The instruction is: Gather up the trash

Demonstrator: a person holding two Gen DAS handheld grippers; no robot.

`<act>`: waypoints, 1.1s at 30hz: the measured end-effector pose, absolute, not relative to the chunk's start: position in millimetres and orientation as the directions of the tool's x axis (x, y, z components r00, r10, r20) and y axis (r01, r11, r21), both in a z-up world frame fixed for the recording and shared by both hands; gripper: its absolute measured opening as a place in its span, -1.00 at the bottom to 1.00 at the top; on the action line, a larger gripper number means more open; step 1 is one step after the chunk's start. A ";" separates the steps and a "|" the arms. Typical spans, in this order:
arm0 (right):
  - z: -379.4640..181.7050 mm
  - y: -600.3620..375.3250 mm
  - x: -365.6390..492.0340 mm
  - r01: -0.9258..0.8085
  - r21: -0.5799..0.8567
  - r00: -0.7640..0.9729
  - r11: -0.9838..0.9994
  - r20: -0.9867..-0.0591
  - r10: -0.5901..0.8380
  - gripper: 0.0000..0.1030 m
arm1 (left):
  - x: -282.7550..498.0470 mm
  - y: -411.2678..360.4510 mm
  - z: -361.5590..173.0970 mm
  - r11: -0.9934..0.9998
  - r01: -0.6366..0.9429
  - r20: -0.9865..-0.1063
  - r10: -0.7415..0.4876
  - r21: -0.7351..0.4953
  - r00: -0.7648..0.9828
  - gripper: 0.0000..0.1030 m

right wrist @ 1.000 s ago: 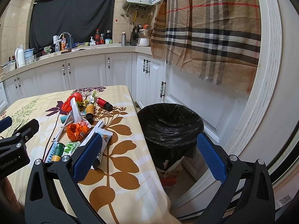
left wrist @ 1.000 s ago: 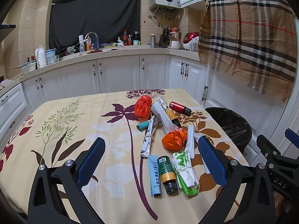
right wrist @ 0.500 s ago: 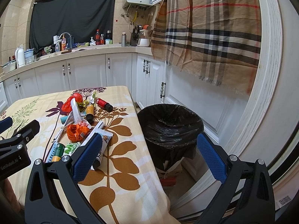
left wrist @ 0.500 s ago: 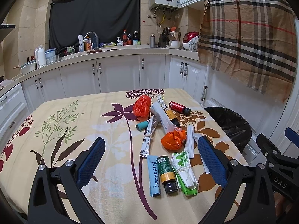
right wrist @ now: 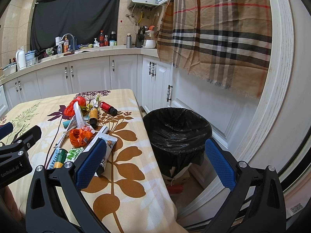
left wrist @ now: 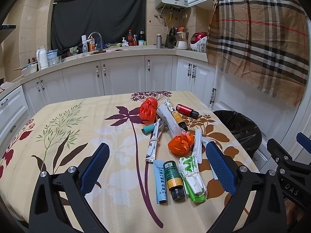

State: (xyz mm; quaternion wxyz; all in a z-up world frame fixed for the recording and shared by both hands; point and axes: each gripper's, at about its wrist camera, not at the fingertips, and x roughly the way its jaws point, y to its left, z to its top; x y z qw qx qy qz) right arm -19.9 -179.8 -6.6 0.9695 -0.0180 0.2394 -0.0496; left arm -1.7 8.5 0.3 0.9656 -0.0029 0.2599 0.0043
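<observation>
Trash lies in a heap on the floral tablecloth (left wrist: 77, 136): two crumpled orange bags (left wrist: 181, 143) (left wrist: 148, 109), a red bottle (left wrist: 186, 110), an amber bottle (left wrist: 178, 119), a green-and-yellow bottle (left wrist: 173, 177), a blue tube (left wrist: 160, 180), a green-white packet (left wrist: 191, 176) and rolled white wrappers (left wrist: 153, 143). My left gripper (left wrist: 155, 171) hovers open above the near end of the heap, holding nothing. My right gripper (right wrist: 155, 163) is open and empty over the table's right edge, facing the black-lined bin (right wrist: 176, 134). The orange bag (right wrist: 79, 136) shows left of it.
The bin stands on the floor right of the table (right wrist: 124, 174), before white cabinet doors (right wrist: 204, 101). A plaid cloth (right wrist: 219, 35) hangs above it. A cluttered counter (left wrist: 108, 52) with a sink runs along the back wall. The table's left half shows bare cloth.
</observation>
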 end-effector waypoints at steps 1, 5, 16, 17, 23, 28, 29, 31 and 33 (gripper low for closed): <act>-6.8 -179.8 -19.9 0.088 -0.058 0.880 0.994 -0.462 -0.105 0.92 | -1.6 8.5 0.3 1.000 -0.009 -0.502 0.006 -0.004 0.865 0.88; -7.0 -179.7 -20.0 0.088 -0.059 0.880 0.994 -0.463 -0.105 0.92 | -1.4 8.4 0.3 1.000 -0.009 -0.503 0.006 -0.004 0.864 0.88; -7.6 -180.0 -20.1 0.088 -0.058 0.880 0.994 -0.463 -0.105 0.92 | -1.2 10.3 -1.5 1.000 -0.010 -0.506 0.006 -0.004 0.863 0.88; -7.7 -180.1 -20.1 0.088 -0.057 0.881 0.994 -0.462 -0.104 0.92 | -1.0 9.6 -1.3 1.000 -0.009 -0.506 0.006 -0.004 0.863 0.88; -7.9 -180.5 -20.0 0.088 -0.057 0.881 0.994 -0.462 -0.105 0.92 | -1.2 10.9 -3.3 1.000 -0.010 -0.508 0.006 -0.004 0.862 0.88; -12.5 -177.5 -19.3 0.088 -0.058 0.880 0.994 -0.463 -0.105 0.92 | -1.8 10.8 -7.3 1.000 -0.010 -0.510 0.007 -0.002 0.860 0.88; -9.5 -182.1 -18.5 0.088 -0.057 0.880 0.995 -0.464 -0.104 0.92 | -1.6 10.7 -8.4 1.000 -0.010 -0.511 0.007 -0.002 0.860 0.88; -9.5 -184.8 -19.8 0.087 -0.057 0.879 0.995 -0.465 -0.103 0.92 | -2.7 11.7 -11.5 1.000 -0.010 -0.513 0.007 -0.002 0.858 0.88; -9.1 -184.9 -19.8 0.085 -0.058 0.878 0.995 -0.467 -0.102 0.92 | -3.1 11.7 -14.3 1.000 -0.011 -0.516 0.010 0.001 0.857 0.88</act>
